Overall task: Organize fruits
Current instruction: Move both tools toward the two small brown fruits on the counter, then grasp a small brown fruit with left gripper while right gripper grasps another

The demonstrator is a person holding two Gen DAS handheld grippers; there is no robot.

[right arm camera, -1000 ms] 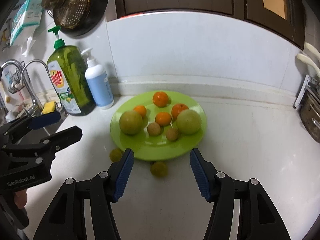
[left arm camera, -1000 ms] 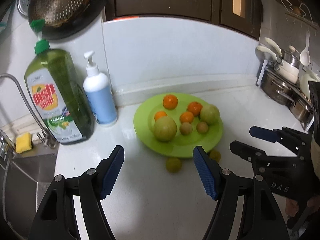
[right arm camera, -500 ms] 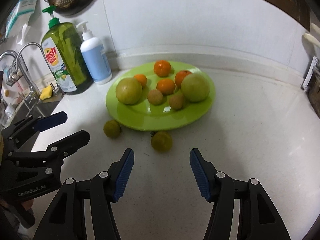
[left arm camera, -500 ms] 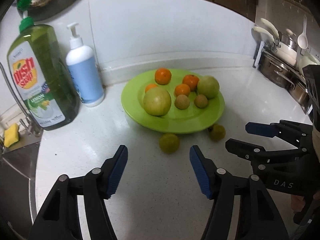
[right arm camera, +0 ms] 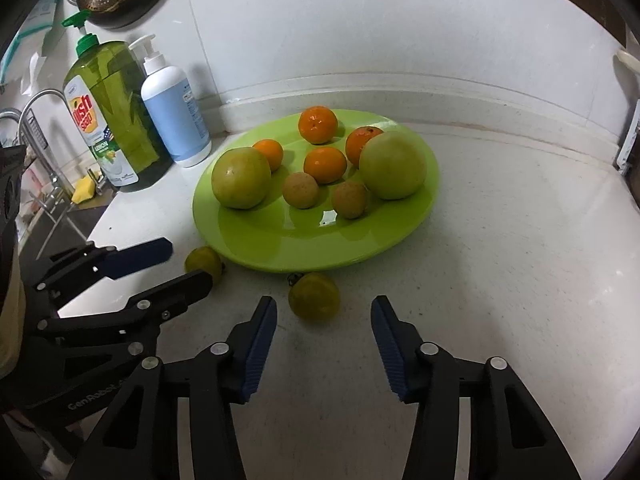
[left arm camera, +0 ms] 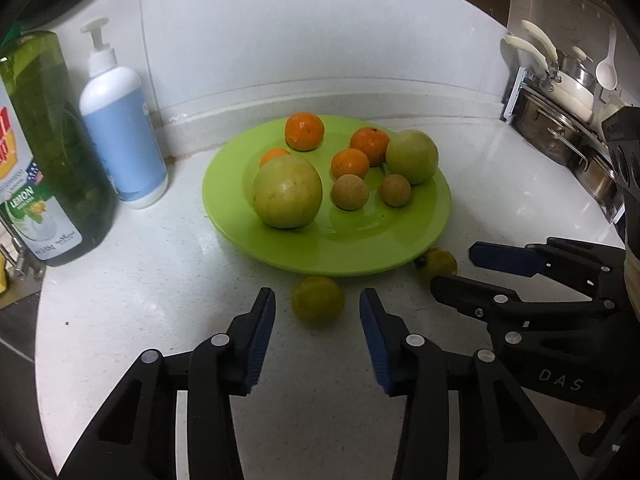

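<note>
1. Left gripper [left arm camera: 317, 340] pointed steeply down at the counter [left arm camera: 160, 320]; its blue-padded jaws were closing, a small yellow-green fruit [left arm camera: 318, 298] just ahead of the tips, between their lines but untouched.
2. Right gripper [right arm camera: 324, 340] was likewise empty and closing, a second yellow-green fruit [right arm camera: 314, 296] lying just ahead and slightly left of its midline, clear of both pads.
3. Each loose fruit lay on the counter just off the near rim of the green plate [left arm camera: 240, 216], one per gripper; being near-round, neither offered a long axis to align with.
4. Plate contents: two large green fruits, four oranges and two small brown fruits, with bare space at its near side.
5. Judged next move: a short forward-and-down advance so the pads straddle each fruit before closing fully.
6. Left view showed pots [left arm camera: 560, 136] at far right; right view alone showed the tap [right arm camera: 36, 104] and yellow sponge [right arm camera: 83, 191] beside the dish-soap bottle [right arm camera: 116, 120].
</note>
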